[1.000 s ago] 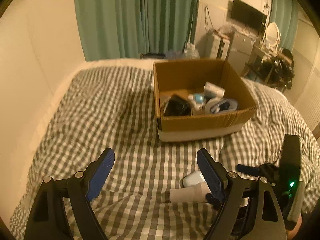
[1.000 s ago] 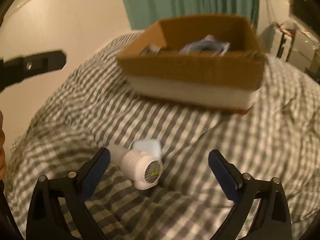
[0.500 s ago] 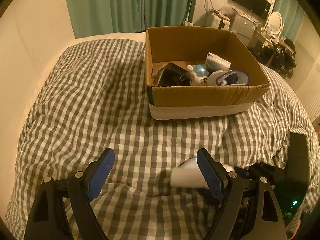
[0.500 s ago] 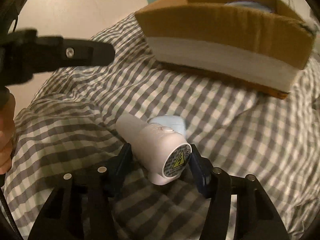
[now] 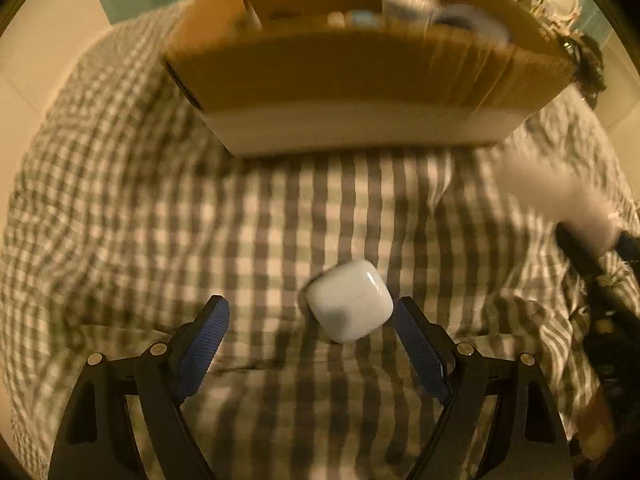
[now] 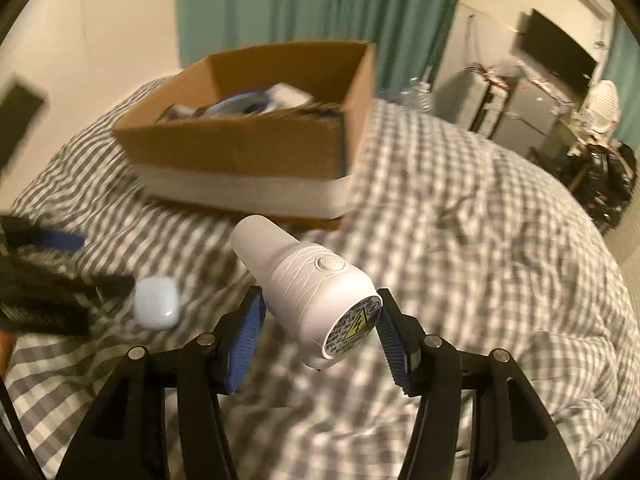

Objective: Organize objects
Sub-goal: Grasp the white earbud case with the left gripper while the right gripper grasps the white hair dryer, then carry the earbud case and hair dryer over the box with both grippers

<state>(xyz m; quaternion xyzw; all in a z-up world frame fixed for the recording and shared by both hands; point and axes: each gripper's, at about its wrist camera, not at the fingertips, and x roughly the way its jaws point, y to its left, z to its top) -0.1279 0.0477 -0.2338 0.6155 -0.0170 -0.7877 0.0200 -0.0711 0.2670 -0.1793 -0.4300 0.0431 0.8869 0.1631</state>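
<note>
Beyond the earbud case [image 5: 347,301], cardboard box [image 5: 360,76], checked duvet [image 5: 160,216], green curtains [image 6: 320,4].

A yellow warning triangle with a lightning bolt marks the white device's [image 6: 308,288] end label; its print is unreadable.

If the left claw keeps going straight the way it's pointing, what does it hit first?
Probably the white earbud case on the checked bedcover, just ahead between the open left claw fingers, nearer the right finger. Depth is unclear.
</note>
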